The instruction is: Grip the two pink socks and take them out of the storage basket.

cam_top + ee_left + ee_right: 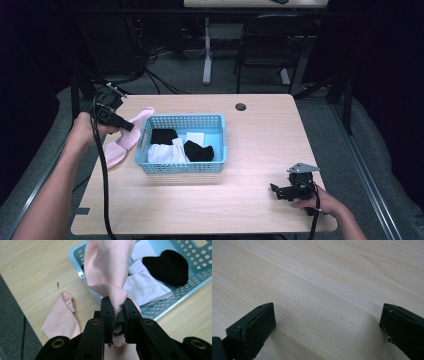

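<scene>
Left gripper [128,126] up near the desk's [260,150] left edge, jaws pinched tight on a pink sock [107,270] that hangs just beside the left wall of the blue basket [183,167]. Clamped right at the sock's folded edge, fabric bunched between the jaws in the left gripper view. Second pink sock [61,317] flat on the wood beside the basket, toward that same left edge. Basket sits a bit left of the desk's middle, holding a white sock [166,154], a black sock [199,151], another black piece [163,135] and a small white bit [195,137], probably also socks but kinda hard to tell at this size. Right gripper [280,192] low at the desk's near right corner, jaws spread wide, gripping nothing, just bare woodgrain between them in the right gripper view. Small round hole [241,106] near the far edge.
</scene>
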